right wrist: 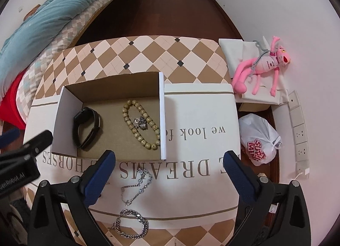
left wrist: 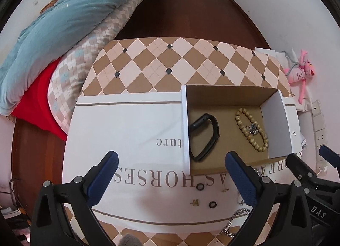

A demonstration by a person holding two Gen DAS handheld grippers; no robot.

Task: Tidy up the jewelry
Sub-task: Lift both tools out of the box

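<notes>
Tan-and-cream diamond-checked tablecloth (right wrist: 148, 54), black watch (right wrist: 87, 128)

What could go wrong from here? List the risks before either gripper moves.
1. The thin chain lies looped and tangled just in front of the box; a pinch may lift only one strand and drag the rest.
2. The two small rings lie flat on the cloth; wide open fingers could push them away rather than grip them.
3. The beads and watch already fill much of the box, so a dropped chain may snag on them.
</notes>
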